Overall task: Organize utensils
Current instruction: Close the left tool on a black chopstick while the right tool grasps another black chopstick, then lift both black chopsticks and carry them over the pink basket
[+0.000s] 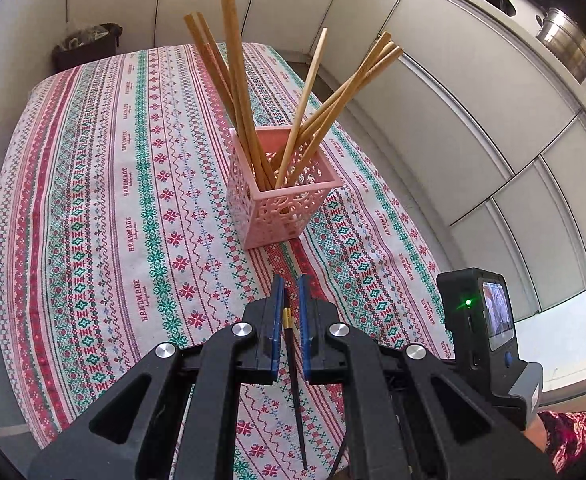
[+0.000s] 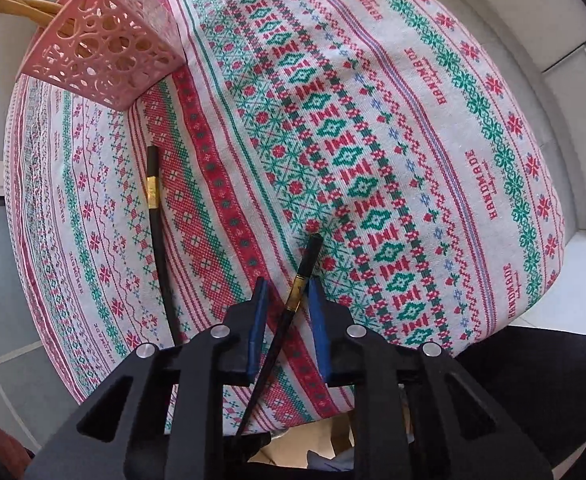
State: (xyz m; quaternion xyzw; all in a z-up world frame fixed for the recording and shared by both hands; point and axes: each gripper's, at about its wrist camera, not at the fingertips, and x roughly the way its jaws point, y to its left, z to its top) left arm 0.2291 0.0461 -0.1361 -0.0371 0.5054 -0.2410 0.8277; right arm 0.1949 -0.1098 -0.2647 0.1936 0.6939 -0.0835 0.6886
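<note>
Presently on the patterned bench [image 1: 93,200]: pink basket [image 1: 281,200] of wooden chopsticks [image 1: 237,80] at the far middle, two black chopsticks lying near, left tool [image 1: 289,300] narrowly open astride one [image 1: 293,360], right tool [image 2: 287,300] likewise astride the other [image 2: 299,280], seemingly poised to grasp.

left cam: rides my left gripper [image 1: 289,300], looks forward and down along my table, pink basket [image 1: 283,200] ahead mid-frame, cabinets behind | right cam: rides my right gripper [image 2: 287,300], tilted, close over the tablecloth [image 2: 373,120] | shared: the basket [image 2: 101,52] at upper left, one black chopstick [image 1: 293,360] [image 2: 159,232], cloth
</note>
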